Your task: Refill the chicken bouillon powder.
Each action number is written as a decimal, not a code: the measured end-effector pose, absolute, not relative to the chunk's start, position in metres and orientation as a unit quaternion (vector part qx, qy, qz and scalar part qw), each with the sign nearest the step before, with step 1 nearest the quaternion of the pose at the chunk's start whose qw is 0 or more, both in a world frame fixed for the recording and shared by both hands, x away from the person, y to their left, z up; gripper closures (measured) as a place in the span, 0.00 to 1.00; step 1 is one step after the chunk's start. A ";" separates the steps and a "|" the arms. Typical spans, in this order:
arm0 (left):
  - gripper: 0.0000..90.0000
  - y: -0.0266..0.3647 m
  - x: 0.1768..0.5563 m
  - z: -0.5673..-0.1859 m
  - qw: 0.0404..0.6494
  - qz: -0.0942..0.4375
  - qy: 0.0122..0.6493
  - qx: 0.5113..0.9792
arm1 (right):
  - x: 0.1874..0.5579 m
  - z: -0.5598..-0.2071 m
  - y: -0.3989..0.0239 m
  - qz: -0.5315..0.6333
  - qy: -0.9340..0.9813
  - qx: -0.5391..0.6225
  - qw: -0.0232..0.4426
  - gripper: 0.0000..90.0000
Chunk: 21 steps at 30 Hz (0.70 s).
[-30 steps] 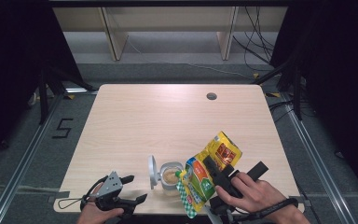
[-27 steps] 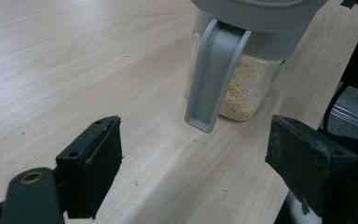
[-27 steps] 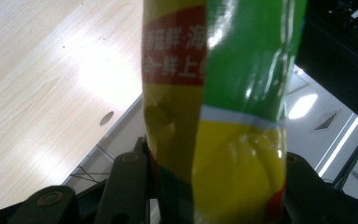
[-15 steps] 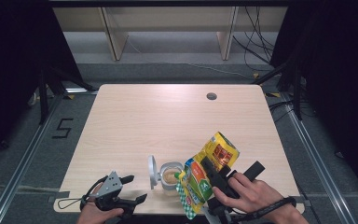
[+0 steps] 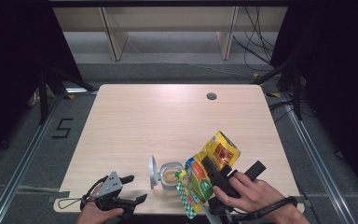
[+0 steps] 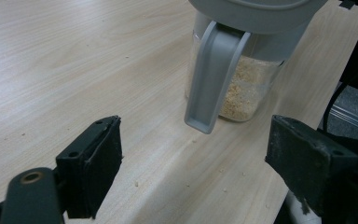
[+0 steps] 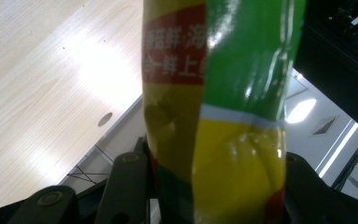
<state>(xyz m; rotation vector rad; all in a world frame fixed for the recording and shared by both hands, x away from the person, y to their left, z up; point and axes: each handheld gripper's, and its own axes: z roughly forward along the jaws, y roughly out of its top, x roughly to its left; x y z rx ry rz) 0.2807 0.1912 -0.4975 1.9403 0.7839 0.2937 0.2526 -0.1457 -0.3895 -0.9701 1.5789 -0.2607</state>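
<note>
The right gripper [image 5: 214, 179] clamps a yellow and green pouch [image 5: 209, 170] between its two jaws at the near right of the surface [image 5: 168, 121]. In the right gripper view the pouch [image 7: 219, 116] fills the gap between the jaws, its crinkled foil pressed on both sides. In the high view the pouch is tipped over, its lower end leaning left toward a clear jar [image 5: 170, 176] that stands just beside it, near the front edge. The jar holds a pale crumbly filling, and its grey lid [image 5: 152, 169] stands flipped open on its left side.

The left gripper [image 5: 133, 193] sits at the near left edge of the surface with its jaws spread wide and nothing between them. In the left gripper view the jar [image 6: 242, 88] stands just past the jaws, apart from both, with its grey lid tab hanging down its front. A few crumbs [image 6: 186, 179] lie scattered on the wood between the jaws.

The far half of the surface carries a small round cable hole [image 5: 211, 96] near its far right. Beyond it stand shelf frames [image 5: 168, 28] and loose cables [image 5: 256, 51] on the floor. Nothing lies between the pouch and the jar.
</note>
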 end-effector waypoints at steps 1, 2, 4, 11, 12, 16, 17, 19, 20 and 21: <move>0.20 0.192 0.281 -0.497 0.490 0.127 0.316 0.803 | 0.253 -0.390 -0.146 -0.113 0.678 -0.419 0.593 0.71; 0.20 0.192 0.282 -0.497 0.488 0.130 0.313 0.804 | 0.252 -0.390 -0.146 -0.114 0.675 -0.419 0.597 0.71; 0.20 0.193 0.282 -0.497 0.487 0.130 0.311 0.806 | 0.252 -0.390 -0.146 -0.113 0.678 -0.416 0.595 0.71; 0.20 0.192 0.282 -0.497 0.487 0.127 0.311 0.806 | 0.253 -0.390 -0.145 -0.110 0.680 -0.418 0.592 0.71; 0.20 0.192 0.283 -0.497 0.486 0.127 0.312 0.807 | 0.253 -0.389 -0.146 -0.108 0.680 -0.414 0.596 0.71; 0.20 0.192 0.282 -0.497 0.487 0.127 0.311 0.806 | 0.254 -0.388 -0.147 -0.112 0.682 -0.416 0.591 0.71; 0.20 0.192 0.282 -0.497 0.487 0.127 0.311 0.806 | 0.254 -0.387 -0.147 -0.113 0.679 -0.415 0.594 0.71; 0.20 0.193 0.283 -0.497 0.487 0.127 0.312 0.806 | 0.253 -0.386 -0.148 -0.112 0.680 -0.414 0.594 0.71; 0.20 0.191 0.281 -0.498 0.490 0.120 0.323 0.801 | 0.253 -0.386 -0.148 -0.110 0.681 -0.411 0.596 0.71; 0.20 0.192 0.282 -0.497 0.488 0.125 0.312 0.806 | 0.253 -0.386 -0.148 -0.110 0.680 -0.413 0.595 0.71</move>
